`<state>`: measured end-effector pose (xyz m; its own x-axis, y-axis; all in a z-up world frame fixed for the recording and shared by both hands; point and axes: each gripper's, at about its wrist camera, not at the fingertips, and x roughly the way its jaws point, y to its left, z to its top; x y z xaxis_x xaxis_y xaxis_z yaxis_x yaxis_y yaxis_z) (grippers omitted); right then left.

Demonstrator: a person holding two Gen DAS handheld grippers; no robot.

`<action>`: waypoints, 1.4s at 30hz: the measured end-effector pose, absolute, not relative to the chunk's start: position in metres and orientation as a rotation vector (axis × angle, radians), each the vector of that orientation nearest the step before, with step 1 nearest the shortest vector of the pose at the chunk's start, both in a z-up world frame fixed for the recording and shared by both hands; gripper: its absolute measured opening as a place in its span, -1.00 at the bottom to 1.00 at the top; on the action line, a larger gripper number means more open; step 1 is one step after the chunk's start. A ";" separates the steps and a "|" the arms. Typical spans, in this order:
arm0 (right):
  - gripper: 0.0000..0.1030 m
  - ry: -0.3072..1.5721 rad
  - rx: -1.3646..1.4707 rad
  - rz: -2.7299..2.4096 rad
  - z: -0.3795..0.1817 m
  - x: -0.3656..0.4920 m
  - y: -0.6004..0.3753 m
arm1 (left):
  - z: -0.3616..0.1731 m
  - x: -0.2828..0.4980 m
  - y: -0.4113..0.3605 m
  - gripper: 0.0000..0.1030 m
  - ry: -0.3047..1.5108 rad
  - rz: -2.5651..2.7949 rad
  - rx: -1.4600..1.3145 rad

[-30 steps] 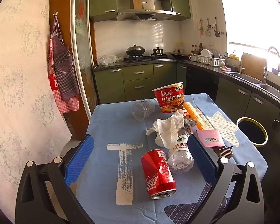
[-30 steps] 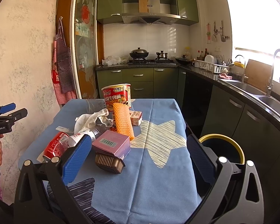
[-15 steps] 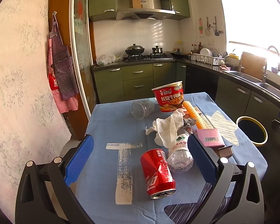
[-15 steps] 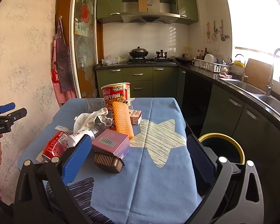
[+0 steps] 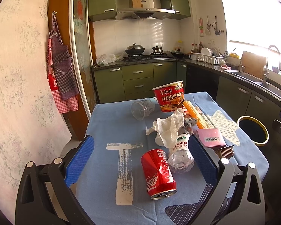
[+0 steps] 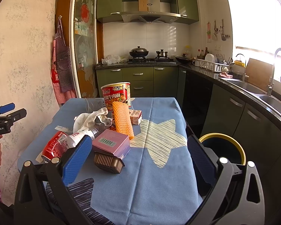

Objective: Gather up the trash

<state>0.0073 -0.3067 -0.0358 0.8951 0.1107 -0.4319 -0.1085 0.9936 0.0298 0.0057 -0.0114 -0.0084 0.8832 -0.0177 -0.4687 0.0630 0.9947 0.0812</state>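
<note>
on the blue-clothed surface point(image 5: 106, 129) the trash lies in a loose heap toward its right side. both claws hang above the near edge, released and gripping nothing: the left claw point(image 5: 140, 161) frames a dented red soda can point(image 5: 158, 172) lying on its side, touching a crushed clear water bottle point(image 5: 179, 155). a crumpled white paper towel point(image 5: 170, 129) drapes over the bottle's neck. behind stand a red instant noodle cup point(image 5: 169, 96), upright, and a clear plastic cup point(image 5: 141, 108) tipped over beside it. the right claw point(image 6: 138, 161) looks past a pink box point(image 6: 111, 143) with a brown ribbed plastic tray point(image 6: 107, 162) just in front of it; an orange foam net sleeve point(image 6: 122, 120) leans behind the box. a yellow-rimmed trash bin point(image 6: 234, 146) stands just off the surface's right edge.
</note>
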 end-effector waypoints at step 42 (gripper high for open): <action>0.88 0.528 -0.177 0.124 -0.017 0.082 -0.296 | -0.013 0.110 0.023 0.93 0.559 -0.007 0.090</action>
<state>0.0825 -0.2959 -0.0172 0.8566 0.0721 -0.5109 -0.1629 0.9773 -0.1354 0.1099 0.0230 -0.0126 0.8478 0.0179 -0.5301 0.0312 0.9960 0.0835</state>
